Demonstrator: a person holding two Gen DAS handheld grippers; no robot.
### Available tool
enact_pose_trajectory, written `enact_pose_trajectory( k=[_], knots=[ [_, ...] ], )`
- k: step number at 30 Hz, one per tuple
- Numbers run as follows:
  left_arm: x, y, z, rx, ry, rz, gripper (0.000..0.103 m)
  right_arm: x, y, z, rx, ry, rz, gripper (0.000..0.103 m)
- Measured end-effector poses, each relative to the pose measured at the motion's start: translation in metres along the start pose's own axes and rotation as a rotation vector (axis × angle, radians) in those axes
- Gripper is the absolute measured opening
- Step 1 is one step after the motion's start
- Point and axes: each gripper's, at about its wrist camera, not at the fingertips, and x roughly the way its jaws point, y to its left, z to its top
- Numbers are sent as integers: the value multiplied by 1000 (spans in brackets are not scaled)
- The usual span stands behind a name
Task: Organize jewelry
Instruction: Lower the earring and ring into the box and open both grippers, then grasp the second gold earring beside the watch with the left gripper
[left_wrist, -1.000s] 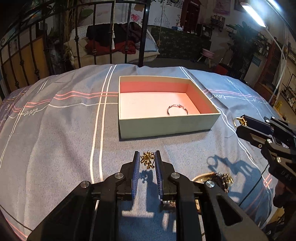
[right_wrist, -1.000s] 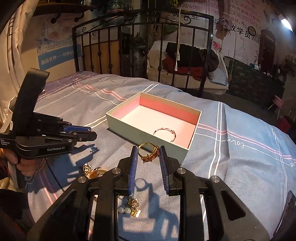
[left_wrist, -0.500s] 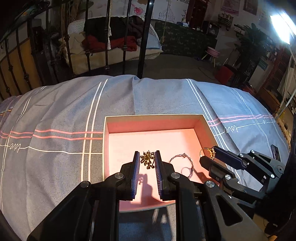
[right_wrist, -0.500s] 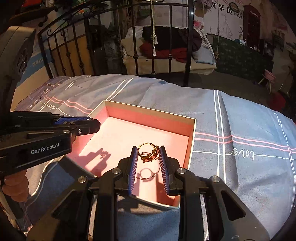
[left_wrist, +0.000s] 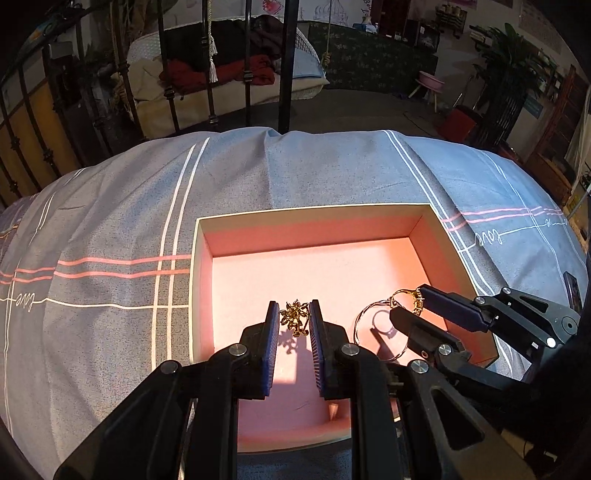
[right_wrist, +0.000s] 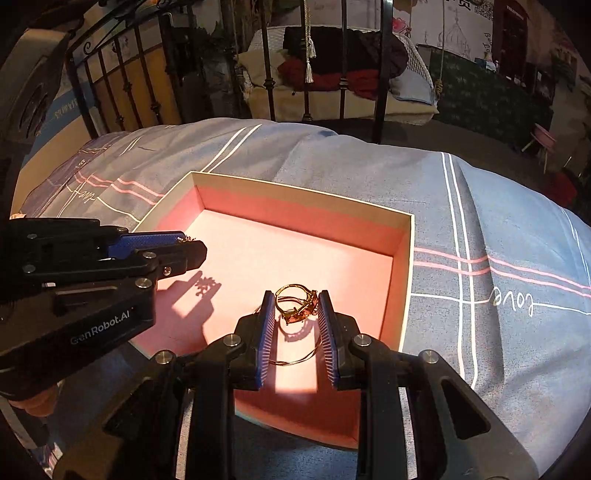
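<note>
Left tool (left_wrist: 294, 320) grips a small gold charm (left_wrist: 294, 318) above the pink-lined box (left_wrist: 314, 212) on the bed (left_wrist: 110, 206). Right tool (right_wrist: 297, 311) pinches a gold ring (right_wrist: 295, 304) over a thin bracelet (right_wrist: 295, 360) lying inside the box.

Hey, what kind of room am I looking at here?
Probably a bedroom or lived-in home space: the pink-lined box sits on a striped bedspread, with a black iron bed frame beyond it.

A black iron bed rail (left_wrist: 284, 62) fronts a cushioned wicker seat (right_wrist: 332, 96), with a pink stool (left_wrist: 430, 79) on the dim floor.
</note>
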Motion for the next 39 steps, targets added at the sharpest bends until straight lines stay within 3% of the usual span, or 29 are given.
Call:
enact_pose_trajectory(
  k=[7,10,14,20,28,32,39],
  knots=[
    [-9,-2,-2,8,-24,5,17,-6,-1,-5,-7,-11,4,25],
    [-20,-2,-5,-1,-51,2,32,-15,2,-6,-21,-27,0,36],
    [-46,1,-15,-5,-97,-16,34,-42,2,-14,-11,-78,1,38],
    [-85,9,-74,-15,-144,-49,40,-104,-2,-71,39,-144,44,38],
    [-93,21,-168,-70,-66,-75,40,-127,2,-167,68,-55,79,38],
    [-91,12,-181,-25,-69,-43,40,-127,4,-182,74,-60,78,38],
    [-94,3,-181,11,-84,-85,40,-127,3,-184,77,-59,74,39]
  ],
)
